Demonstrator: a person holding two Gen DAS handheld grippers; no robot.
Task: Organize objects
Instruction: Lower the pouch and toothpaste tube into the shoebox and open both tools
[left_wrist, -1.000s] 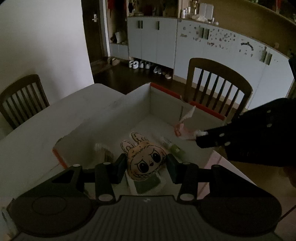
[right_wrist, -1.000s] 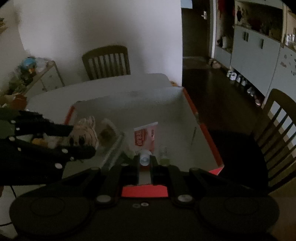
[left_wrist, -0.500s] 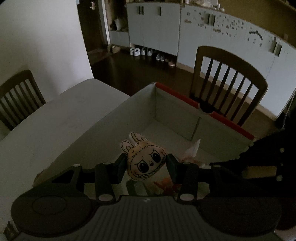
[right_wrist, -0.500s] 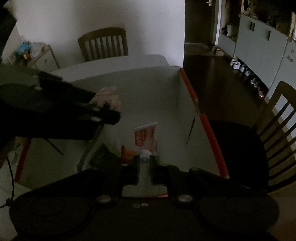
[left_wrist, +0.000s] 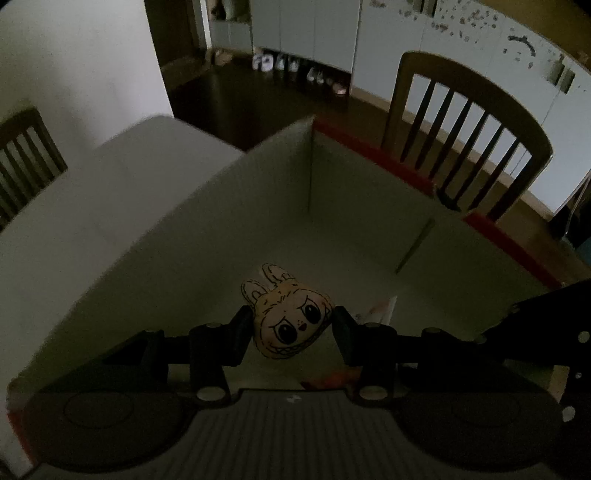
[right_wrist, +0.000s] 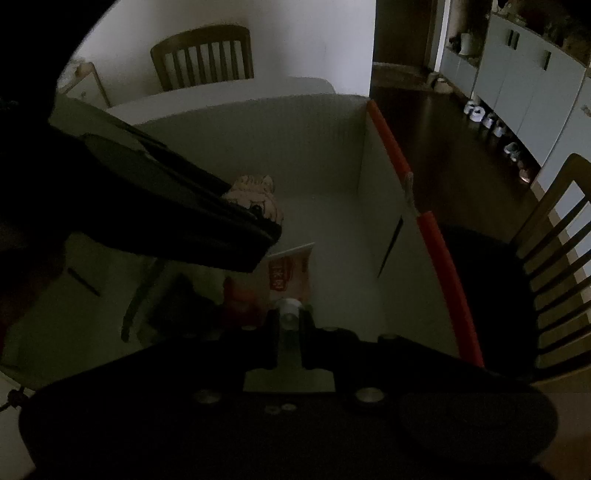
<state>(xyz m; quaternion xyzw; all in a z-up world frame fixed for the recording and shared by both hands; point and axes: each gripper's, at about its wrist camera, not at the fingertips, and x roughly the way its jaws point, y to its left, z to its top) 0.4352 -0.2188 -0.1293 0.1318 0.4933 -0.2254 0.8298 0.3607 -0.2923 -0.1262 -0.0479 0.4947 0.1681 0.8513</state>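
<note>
Both claws have come lower into the white cardboard box (left_wrist: 207, 236) since the earlier frames, and its walls now rise around them. Left claw (left_wrist: 293, 328) is clamped on a flat plush monster-face charm (left_wrist: 291, 321), which hangs between its fingertips, face up, ears pointing away from the claw, above the box floor and clear of it. Right claw (right_wrist: 290, 319) is closed on the white cap end of a tube (right_wrist: 290, 284); the tube's long axis runs straight ahead of the claw, its printed flat end lying farthest out, low against the box floor. In the right wrist view the left claw crosses above and to the left of the tube, with the charm just beyond it. My reading is that each item sits directly under its own claw, so release needs only a short drop, the tube nearer the floor than the charm.
</note>
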